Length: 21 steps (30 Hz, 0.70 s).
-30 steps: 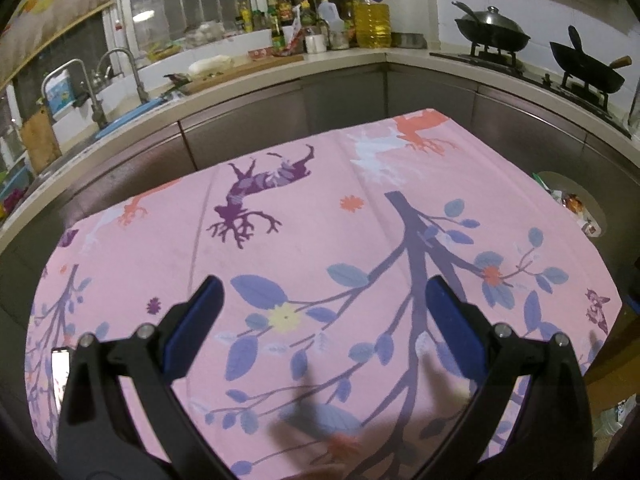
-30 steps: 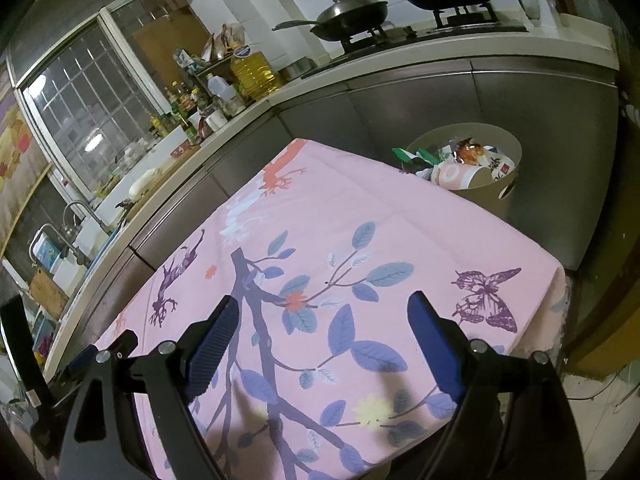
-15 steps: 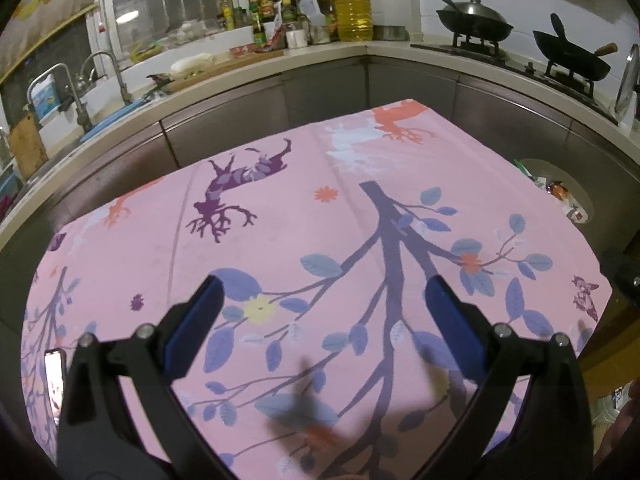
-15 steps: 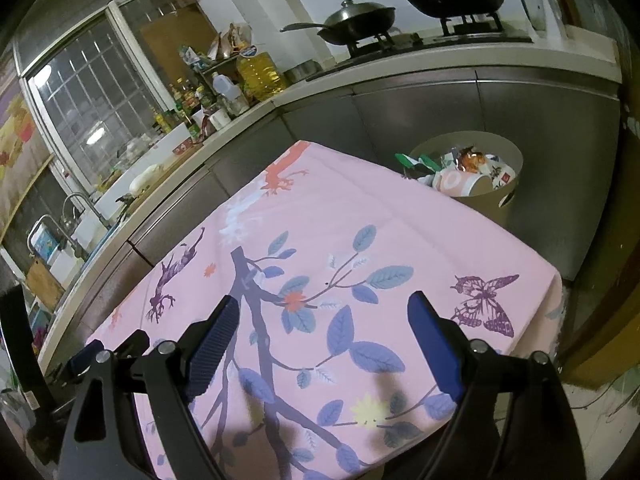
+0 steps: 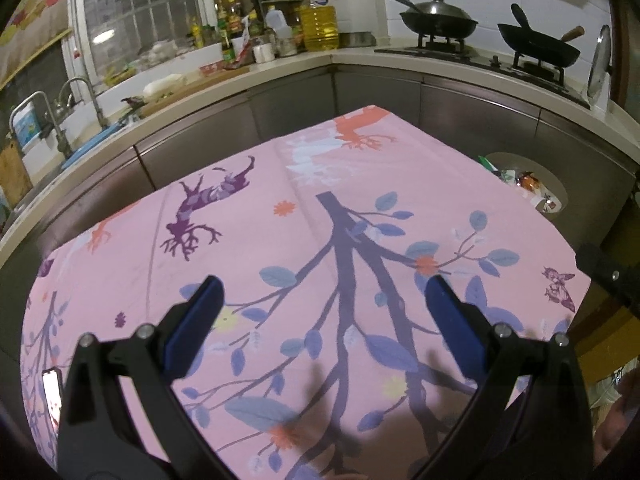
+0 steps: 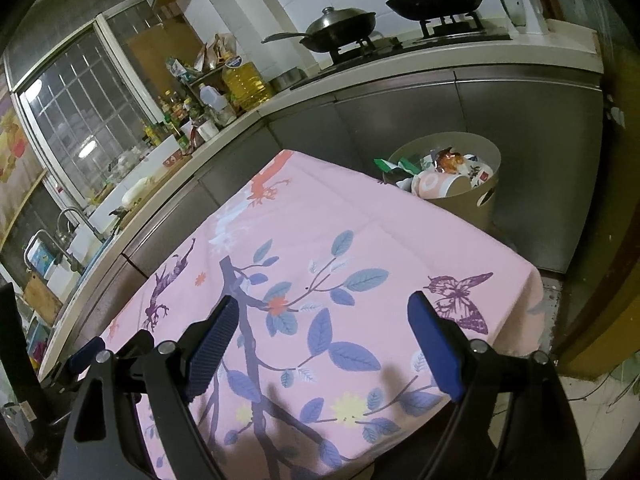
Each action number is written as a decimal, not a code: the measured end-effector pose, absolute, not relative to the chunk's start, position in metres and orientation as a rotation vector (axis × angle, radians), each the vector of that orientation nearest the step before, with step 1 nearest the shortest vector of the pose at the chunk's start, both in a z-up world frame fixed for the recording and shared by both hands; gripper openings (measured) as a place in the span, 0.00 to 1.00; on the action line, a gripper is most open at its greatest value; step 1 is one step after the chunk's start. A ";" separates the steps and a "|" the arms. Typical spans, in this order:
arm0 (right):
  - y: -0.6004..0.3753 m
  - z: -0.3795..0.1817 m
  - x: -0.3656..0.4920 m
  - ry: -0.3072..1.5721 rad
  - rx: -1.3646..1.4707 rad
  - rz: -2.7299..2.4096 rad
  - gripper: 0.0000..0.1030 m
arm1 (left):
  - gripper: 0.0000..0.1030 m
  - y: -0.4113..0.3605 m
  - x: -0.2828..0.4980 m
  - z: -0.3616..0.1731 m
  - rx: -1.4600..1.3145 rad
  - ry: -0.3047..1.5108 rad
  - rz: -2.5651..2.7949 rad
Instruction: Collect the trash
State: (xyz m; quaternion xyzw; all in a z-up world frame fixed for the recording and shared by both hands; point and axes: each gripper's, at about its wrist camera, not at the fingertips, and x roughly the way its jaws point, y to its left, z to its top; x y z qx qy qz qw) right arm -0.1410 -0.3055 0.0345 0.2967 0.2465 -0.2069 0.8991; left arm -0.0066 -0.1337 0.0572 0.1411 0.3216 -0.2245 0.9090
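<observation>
Both views have drawn back from the tablecloth point(image 5: 360, 184); your left gripper point(image 5: 324, 300) and right gripper point(image 6: 324, 320) hang spread, empty. Check beside the bin point(image 6: 484, 200) for strays.

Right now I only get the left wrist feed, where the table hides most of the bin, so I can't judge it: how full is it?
Observer: The right wrist view shows the whole beige bin: it is full to the rim, a pink-and-white cup lying on top.
Operator: Anything hanging out?
Observer: A green wrapper pokes over the rim on the table side.
Operator: Right tongs holding anything?
Observer: No, the right tongs are wide open and empty above the pink tablecloth.
</observation>
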 end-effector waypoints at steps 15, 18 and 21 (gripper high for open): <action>-0.300 0.034 -0.142 0.518 0.615 -0.390 0.81 | 0.94 -0.129 -0.017 0.065 0.284 0.643 -0.442; -0.297 0.035 -0.142 0.521 0.613 -0.381 0.81 | 0.94 -0.129 -0.020 0.065 0.293 0.635 -0.442; -0.295 0.035 -0.141 0.525 0.611 -0.375 0.81 | 0.94 -0.129 -0.021 0.066 0.296 0.632 -0.443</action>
